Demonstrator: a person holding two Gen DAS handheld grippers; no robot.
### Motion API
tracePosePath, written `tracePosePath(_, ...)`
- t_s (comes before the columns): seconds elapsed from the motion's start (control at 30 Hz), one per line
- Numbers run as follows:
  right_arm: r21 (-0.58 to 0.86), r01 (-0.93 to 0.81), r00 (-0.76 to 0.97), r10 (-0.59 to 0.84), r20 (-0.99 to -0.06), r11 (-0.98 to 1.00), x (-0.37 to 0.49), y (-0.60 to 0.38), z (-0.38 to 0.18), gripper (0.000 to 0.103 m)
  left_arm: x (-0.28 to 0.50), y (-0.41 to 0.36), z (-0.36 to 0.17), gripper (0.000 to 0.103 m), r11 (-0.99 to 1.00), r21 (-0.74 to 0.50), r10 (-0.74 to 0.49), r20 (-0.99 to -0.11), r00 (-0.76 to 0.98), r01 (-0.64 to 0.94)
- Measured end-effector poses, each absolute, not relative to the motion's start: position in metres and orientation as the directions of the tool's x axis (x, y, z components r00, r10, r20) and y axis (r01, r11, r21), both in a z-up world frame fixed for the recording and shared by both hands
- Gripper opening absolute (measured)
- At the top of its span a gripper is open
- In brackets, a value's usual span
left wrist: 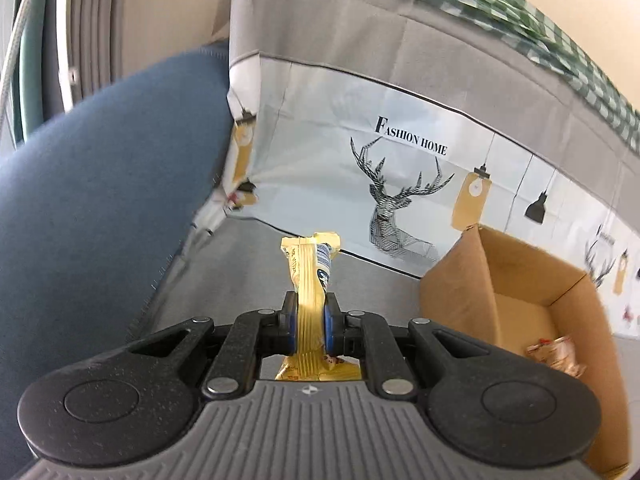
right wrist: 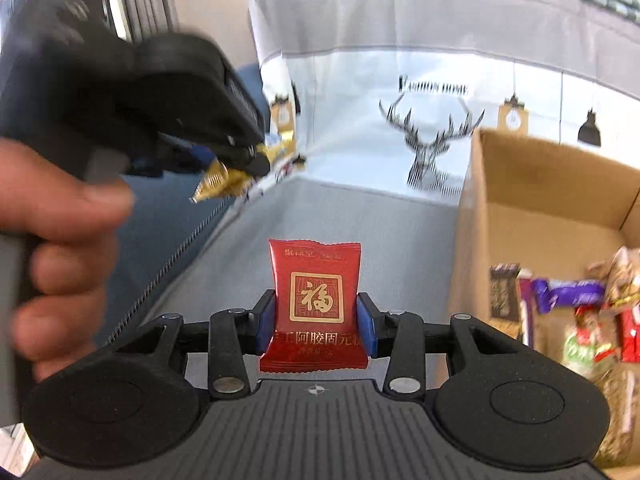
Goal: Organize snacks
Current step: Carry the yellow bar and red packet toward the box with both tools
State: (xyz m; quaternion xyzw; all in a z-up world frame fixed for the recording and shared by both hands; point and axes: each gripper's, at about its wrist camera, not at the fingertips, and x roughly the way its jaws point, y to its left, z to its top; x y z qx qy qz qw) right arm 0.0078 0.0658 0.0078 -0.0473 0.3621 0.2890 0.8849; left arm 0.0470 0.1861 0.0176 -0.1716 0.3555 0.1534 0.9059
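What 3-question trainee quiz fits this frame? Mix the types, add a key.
1. True or false: the right gripper is shut on a red packet.
2. The left gripper holds: A) purple bar B) yellow packet C) nothing.
3. Fill in: the snacks already sorted lie in a cardboard ____.

Key: 1 true; 2 B; 3 box.

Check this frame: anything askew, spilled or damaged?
Nothing stands out. The left tool grips a yellow snack packet, the right tool a red packet. The cardboard box sits upright with snacks inside; none spilled.
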Motion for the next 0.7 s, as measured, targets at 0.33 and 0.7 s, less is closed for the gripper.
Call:
tracePosePath(0.33,0.155,-0.530,0.631,0.510,-0.585,0.834,0.005,0.043,0.030,0.043,0.044,0.186,0.022,0.012,0.890,-0.239,0.133,-0.680,0.721,-0.389)
tracePosePath(0.7,0.167,-0.478,0.701,0.489,-0.519,0.862,0.011,0.015,0.039,0.043,0.044,0.173,0.026,0.012,0.900,-0.245,0.114,-0.667,0.736,-0.361)
